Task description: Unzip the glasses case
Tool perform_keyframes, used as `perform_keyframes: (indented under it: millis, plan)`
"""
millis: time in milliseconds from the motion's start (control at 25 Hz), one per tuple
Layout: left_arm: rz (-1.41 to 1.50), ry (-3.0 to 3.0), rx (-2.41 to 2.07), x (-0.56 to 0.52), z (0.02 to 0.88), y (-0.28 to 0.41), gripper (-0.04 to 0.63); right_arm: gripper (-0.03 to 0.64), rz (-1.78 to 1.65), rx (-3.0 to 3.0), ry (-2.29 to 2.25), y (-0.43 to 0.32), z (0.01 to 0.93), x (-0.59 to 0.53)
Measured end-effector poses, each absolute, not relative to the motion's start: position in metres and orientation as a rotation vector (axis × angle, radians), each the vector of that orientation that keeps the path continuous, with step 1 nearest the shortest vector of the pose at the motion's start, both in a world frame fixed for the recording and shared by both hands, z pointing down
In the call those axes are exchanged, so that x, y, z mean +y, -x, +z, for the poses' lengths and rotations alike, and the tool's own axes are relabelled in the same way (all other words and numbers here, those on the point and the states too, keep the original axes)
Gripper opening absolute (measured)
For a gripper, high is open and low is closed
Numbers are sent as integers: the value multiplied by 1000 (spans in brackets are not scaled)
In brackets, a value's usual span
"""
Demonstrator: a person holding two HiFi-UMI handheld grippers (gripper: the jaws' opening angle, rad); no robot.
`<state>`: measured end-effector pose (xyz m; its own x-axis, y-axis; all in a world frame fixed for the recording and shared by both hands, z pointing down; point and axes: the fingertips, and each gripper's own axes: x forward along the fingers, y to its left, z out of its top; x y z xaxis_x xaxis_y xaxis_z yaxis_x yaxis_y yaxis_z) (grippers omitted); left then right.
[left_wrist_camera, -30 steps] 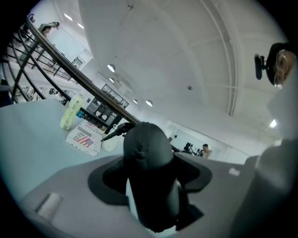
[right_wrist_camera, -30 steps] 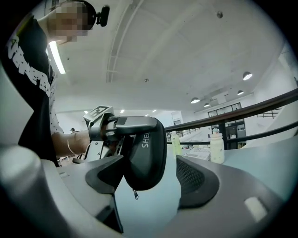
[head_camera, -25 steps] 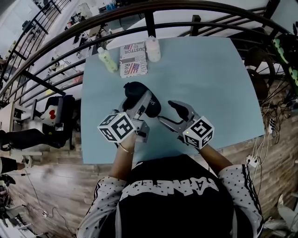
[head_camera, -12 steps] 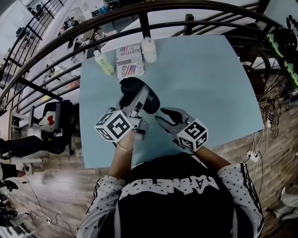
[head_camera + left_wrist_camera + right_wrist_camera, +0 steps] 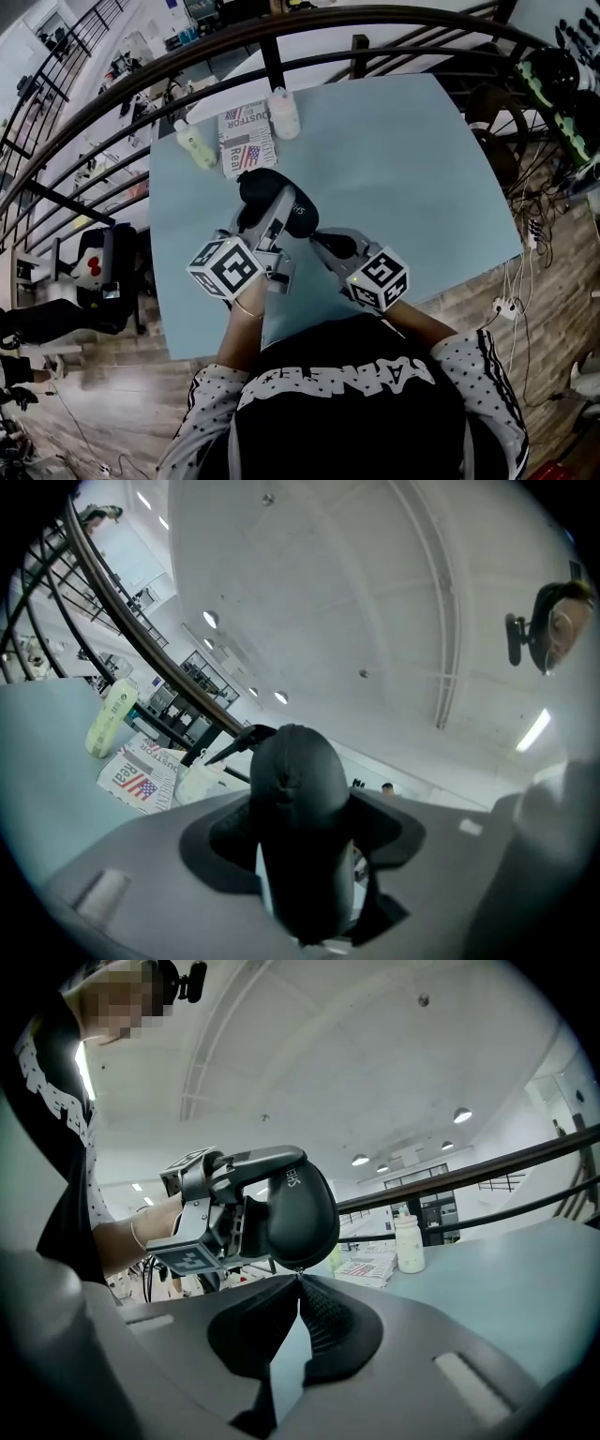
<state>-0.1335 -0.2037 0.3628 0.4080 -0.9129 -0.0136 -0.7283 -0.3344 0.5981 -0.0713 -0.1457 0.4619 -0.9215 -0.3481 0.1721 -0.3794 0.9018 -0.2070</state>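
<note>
The black glasses case [image 5: 302,217] is held a little above the light blue table [image 5: 412,169]. My left gripper [image 5: 272,208] is shut on it across its middle. In the left gripper view the case [image 5: 300,799] fills the space between the jaws. My right gripper [image 5: 315,243] has come in from the right at the case's near end. Its jaws have just been closing. In the right gripper view the tips [image 5: 298,1277] meet right under the case [image 5: 302,1206], pinched on a tiny pale piece at its rim that looks like the zipper pull.
At the table's far edge stand a pale green bottle [image 5: 195,145] and a white bottle [image 5: 284,112], with a printed packet [image 5: 246,139] between them. A dark metal railing [image 5: 272,56] curves behind the table. The table's near edge lies just under my hands.
The right gripper has slid left toward the case and its jaws have gone from wide apart to closed at the case's near end. The left gripper still holds the case.
</note>
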Motion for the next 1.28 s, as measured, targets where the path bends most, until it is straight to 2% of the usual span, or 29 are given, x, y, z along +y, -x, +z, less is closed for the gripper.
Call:
perform_keyframes:
  millis: [1000, 1280]
  plan:
    - [-371, -2246, -1215, -197, 377, 98, 0, 9, 241, -2834, -608, 36, 479, -156]
    - [-275, -2307, -1228, -197, 379, 87, 0, 9, 117, -2802, -593, 31, 484, -165]
